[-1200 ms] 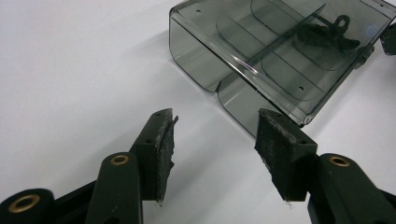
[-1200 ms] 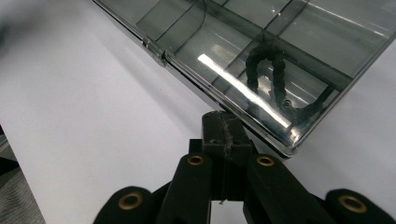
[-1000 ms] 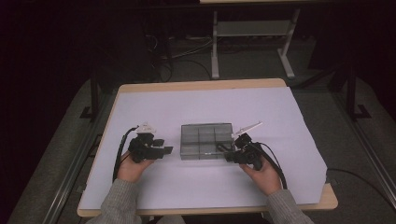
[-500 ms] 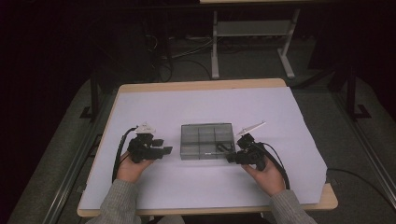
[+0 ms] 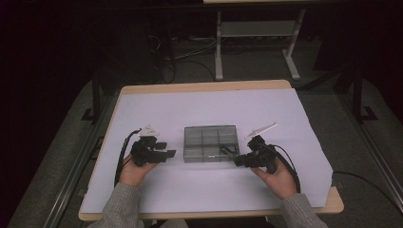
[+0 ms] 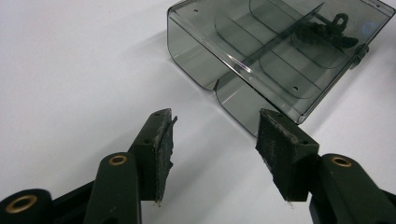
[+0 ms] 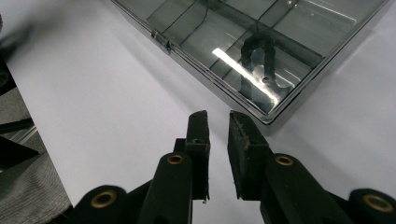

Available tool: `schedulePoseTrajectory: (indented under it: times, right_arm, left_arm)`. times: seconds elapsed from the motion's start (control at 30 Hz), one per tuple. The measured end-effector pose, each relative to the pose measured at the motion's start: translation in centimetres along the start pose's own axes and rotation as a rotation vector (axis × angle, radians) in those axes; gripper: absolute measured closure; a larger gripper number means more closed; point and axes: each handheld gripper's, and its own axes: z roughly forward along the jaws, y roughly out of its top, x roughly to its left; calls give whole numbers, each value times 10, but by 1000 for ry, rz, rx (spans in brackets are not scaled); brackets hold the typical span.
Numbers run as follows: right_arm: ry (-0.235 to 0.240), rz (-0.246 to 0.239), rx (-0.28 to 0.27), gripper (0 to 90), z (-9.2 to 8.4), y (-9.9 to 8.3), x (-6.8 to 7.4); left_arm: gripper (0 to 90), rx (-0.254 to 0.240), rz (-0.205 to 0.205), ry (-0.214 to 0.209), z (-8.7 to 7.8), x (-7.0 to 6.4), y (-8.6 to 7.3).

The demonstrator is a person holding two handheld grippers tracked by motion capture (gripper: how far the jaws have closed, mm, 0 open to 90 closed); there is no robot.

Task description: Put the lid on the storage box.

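A smoky, see-through compartment box [image 5: 210, 142] lies shut and flat in the middle of the white-covered table [image 5: 209, 104]. My left gripper [image 5: 172, 154] rests just left of the box, open, with nothing between its jaws. In the left gripper view the box's near corner [image 6: 243, 93] lies just past the left gripper [image 6: 217, 126]. My right gripper [image 5: 230, 154] sits at the box's near right corner. Its jaws have just been opening and stand a little apart with nothing between them. In the right gripper view the box's corner [image 7: 268, 116] is just beyond the right gripper [image 7: 217, 119].
A small clasp [image 7: 161, 39] sits on the box's edge. The table's wooden rim [image 5: 204, 88] shows at the far side. Beyond it a grey metal stand [image 5: 256, 33] and cables [image 5: 185, 52] sit on the dark floor.
The right gripper has shifted slightly to the right at the box's near right corner. The left hand and the box have stayed put.
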Motion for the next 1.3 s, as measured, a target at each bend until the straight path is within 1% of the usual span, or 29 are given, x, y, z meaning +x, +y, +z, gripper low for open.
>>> schedulePoseTrajectory:
  times: [0.2,0.3,0.33,0.4,0.43,0.47,0.67,0.7,0.77,0.87,1.13,1.2,1.3]
  right_arm:
    - [6,3,-2,744,-4,-2,-4]
    - [6,5,1,733,-6,-3,-6]
    - [5,8,4,724,-8,-4,-7]
    - [6,8,0,715,-10,-5,-9]
    - [3,15,-6,714,-11,-6,-9]
    - [2,15,-7,713,-13,-6,-11]
    - [0,28,-8,700,-17,-9,-16]
    - [-4,21,-8,697,-17,-10,-18]
    - [-4,35,-9,690,-19,-10,-19]
    - [-9,32,-9,685,-21,-12,-21]
    - [-26,44,-8,661,-28,-12,-28]
    - [-33,54,-8,653,-30,-13,-30]
    - [-42,57,-5,643,-33,-14,-35]
  left_arm:
    - [447,0,2,0,0,0,0]
    - [447,-1,12,5,-1,0,0]
    - [447,-1,10,5,-1,0,0]
    - [447,-11,-7,4,0,0,-1]
    - [447,-12,-8,3,0,0,-1]
    - [447,-5,-2,4,0,0,-1]
    - [448,-8,-3,1,-1,0,-1]
    - [448,-8,-3,0,-1,0,-1]
    - [448,-9,0,1,-1,0,-1]
    - [448,-7,4,0,-1,1,-1]
    - [445,-13,-10,0,-2,1,-2]
    - [445,-8,-4,-2,-2,3,-2]
    - [445,-9,-7,-1,-3,3,-2]
